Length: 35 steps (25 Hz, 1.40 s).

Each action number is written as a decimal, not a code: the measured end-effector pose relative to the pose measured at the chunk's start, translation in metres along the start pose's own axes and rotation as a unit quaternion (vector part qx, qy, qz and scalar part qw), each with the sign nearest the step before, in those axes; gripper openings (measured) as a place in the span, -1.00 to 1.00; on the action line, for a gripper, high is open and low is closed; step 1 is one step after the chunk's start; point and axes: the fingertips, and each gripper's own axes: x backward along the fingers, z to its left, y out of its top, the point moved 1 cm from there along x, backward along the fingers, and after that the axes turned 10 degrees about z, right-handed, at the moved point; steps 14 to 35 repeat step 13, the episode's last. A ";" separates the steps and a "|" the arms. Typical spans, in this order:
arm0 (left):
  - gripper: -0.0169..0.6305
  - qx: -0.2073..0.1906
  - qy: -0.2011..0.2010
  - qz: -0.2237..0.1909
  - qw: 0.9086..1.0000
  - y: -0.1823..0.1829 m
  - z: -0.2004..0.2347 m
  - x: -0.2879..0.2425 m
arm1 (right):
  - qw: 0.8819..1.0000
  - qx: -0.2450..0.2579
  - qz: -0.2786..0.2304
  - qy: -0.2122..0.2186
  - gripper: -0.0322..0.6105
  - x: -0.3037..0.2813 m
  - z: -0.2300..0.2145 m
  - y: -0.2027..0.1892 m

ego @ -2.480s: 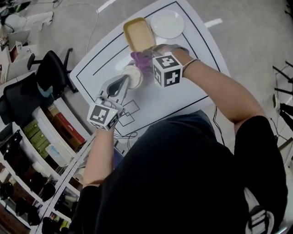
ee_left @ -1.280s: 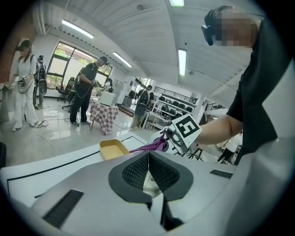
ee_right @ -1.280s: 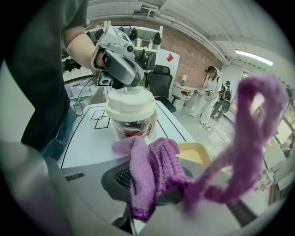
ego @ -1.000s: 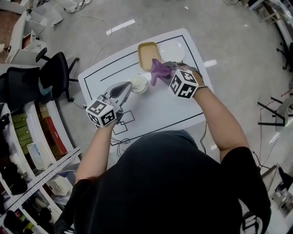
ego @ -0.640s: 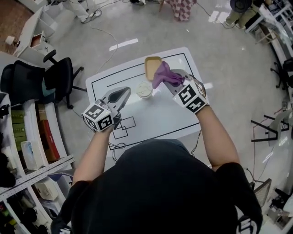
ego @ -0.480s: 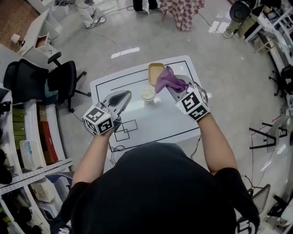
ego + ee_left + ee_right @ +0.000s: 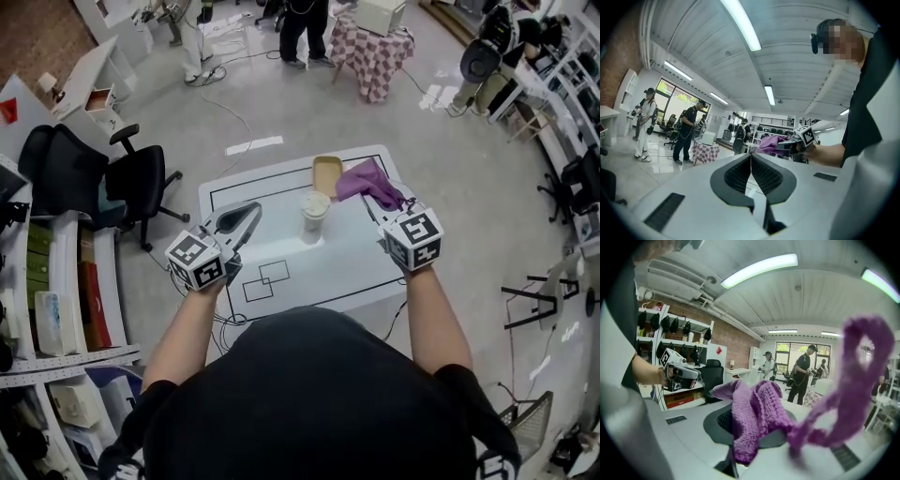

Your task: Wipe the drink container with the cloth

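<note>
Item count:
- table (image 7: 356, 255): one
- drink container (image 7: 315, 216): one
- tan tray (image 7: 327, 174): one
- cloth (image 7: 366, 181): one, purple
- grippers: two, left gripper (image 7: 251, 211) and right gripper (image 7: 382, 204)
- black office chairs (image 7: 142, 180): two
- background persons (image 7: 689, 133): apparently three; distance limits certainty

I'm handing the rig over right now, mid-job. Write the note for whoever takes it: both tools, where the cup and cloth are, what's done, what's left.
Left tool: jaws together, nothing in them, held clear of the drink container.
Right tool: shut on the purple cloth, which hangs loose from it.
Drink container: upright on the white table, near the tan tray, touched by neither tool.
Done: cloth is in the grip; whether the container has been wiped does not show.
Left: probably bring the cloth to the container and wipe, steadying it with the left tool.
</note>
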 end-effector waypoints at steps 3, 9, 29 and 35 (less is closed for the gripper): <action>-0.88 0.004 0.002 0.007 1.000 -0.012 -0.001 0.024 | 0.999 -0.052 0.003 -0.003 -0.67 0.009 0.009 -0.015; -0.88 0.024 0.013 0.016 0.999 -0.036 0.011 0.065 | 0.995 -0.098 0.015 -0.009 -0.67 0.015 0.028 -0.037; -0.88 0.036 0.019 0.019 0.999 -0.051 0.015 0.088 | 0.993 -0.112 0.021 -0.009 -0.67 0.018 0.047 -0.044; -0.88 0.036 0.019 0.019 0.999 -0.051 0.015 0.088 | 0.993 -0.112 0.021 -0.009 -0.67 0.018 0.047 -0.044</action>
